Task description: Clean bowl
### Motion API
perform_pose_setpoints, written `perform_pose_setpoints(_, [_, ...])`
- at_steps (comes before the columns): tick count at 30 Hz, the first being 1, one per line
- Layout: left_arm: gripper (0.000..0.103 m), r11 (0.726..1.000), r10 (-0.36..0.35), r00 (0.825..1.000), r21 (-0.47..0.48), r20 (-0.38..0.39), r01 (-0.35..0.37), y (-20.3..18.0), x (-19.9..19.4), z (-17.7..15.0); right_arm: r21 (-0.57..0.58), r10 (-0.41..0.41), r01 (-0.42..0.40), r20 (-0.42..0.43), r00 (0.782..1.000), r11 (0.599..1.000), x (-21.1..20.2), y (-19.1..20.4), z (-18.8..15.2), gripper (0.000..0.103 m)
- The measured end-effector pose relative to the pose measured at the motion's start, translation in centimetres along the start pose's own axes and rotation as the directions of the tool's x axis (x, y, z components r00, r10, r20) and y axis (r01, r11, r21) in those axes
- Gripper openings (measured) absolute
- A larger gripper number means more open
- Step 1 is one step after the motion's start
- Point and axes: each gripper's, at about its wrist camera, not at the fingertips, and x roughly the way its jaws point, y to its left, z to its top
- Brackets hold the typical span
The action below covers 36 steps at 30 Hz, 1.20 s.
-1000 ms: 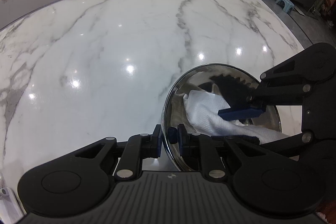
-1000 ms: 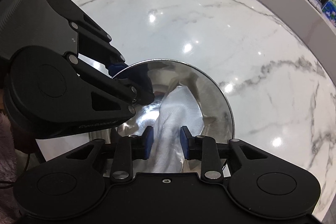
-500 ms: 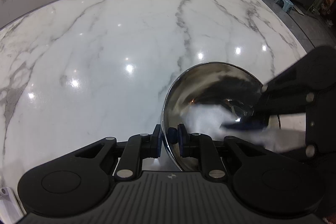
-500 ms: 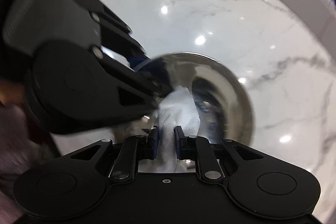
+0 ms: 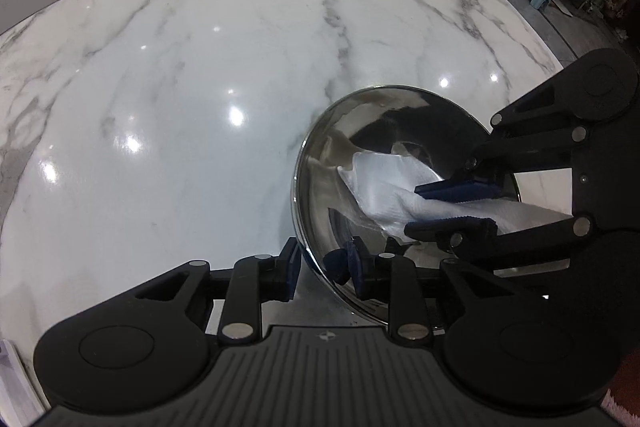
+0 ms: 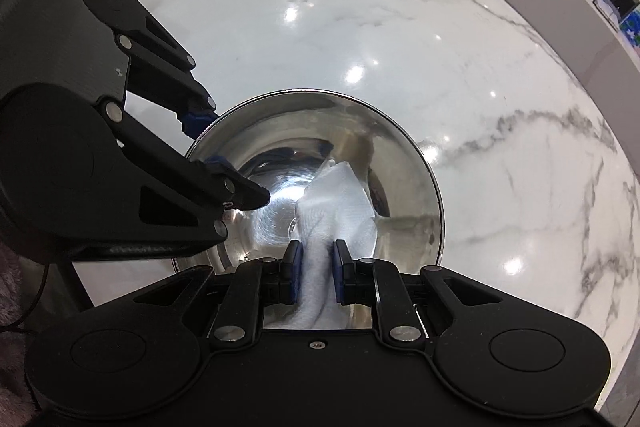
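On the white marble desk (image 5: 200,99) stands a polished steel bowl (image 6: 416,187), near the desk's edge closest to the person and tipped a little toward the right tool. The left tool (image 5: 322,265) sits astride the bowl's near rim, one blue pad outside the wall and one inside; its jaws have just eased open a little, and in the left wrist view a small gap shows between the outer pad and the metal, so it steadies the rim loosely rather than pinching it hard. The right tool (image 6: 316,269) is nearly closed on a folded white paper towel (image 6: 340,199), the pads pressing the wad from both sides, and the free end of the towel lies against the inner wall and bottom of the bowl.

As to progress, the wiping looks to be under way and not finished. The towel is inside the bowl and in contact with the metal, which is the working part of the job. The inner surface mirrors the tools and ceiling lights cleanly where it can be seen, with no obvious residue, though faint circular streaks show at the bottom beside the towel and reflections could hide smears. The part of the wall under the towel and behind the right tool is hidden, so its condition cannot be judged. What probably remains is sweeping the towel around the remaining wall and rim, then lifting it out and letting go of the bowl.
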Motion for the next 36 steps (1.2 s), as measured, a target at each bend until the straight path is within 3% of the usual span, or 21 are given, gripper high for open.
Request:
perform_pose_setpoints(3, [0.019,1.000,0.002,1.000,-0.004,0.008,-0.002,0.0,0.0,0.2,0.008,0.010,-0.010,0.000,1.000,1.000,0.1,-0.3,0.2,0.014])
perform_pose_setpoints(12, [0.015,1.000,0.011,1.000,-0.019,0.028,-0.011,0.2,0.1,0.6,0.048,0.183,-0.185,0.037,0.982,0.982,-0.2,-0.3,0.6,0.014])
perform_pose_setpoints(16, [0.015,1.000,0.014,0.999,-0.015,0.032,-0.013,0.2,0.1,0.5,0.002,0.161,-0.161,0.013,0.987,0.987,0.3,0.3,1.0,0.014])
perform_pose_setpoints(21, [0.015,1.000,0.015,0.999,-0.012,0.032,-0.014,0.3,0.1,0.5,-0.079,0.046,-0.048,-0.025,0.999,0.996,0.3,1.2,1.0,0.014])
perform_pose_setpoints(26, [0.018,1.000,0.013,1.000,-0.015,0.024,-0.012,0.3,0.1,0.4,-0.062,-0.011,0.009,-0.024,1.000,0.998,0.5,0.6,1.1,0.013])
perform_pose_setpoints(28, [0.022,1.000,0.010,1.000,-0.020,0.013,-0.009,0.3,0.1,0.4,-0.053,-0.010,0.008,-0.022,1.000,0.999,0.5,0.4,1.1,0.013])
perform_pose_setpoints(36, [0.024,1.000,-0.008,1.000,0.004,-0.012,0.008,-0.1,0.2,0.1,-0.039,0.000,-0.001,-0.018,1.000,0.999,0.5,0.4,1.2,0.014])
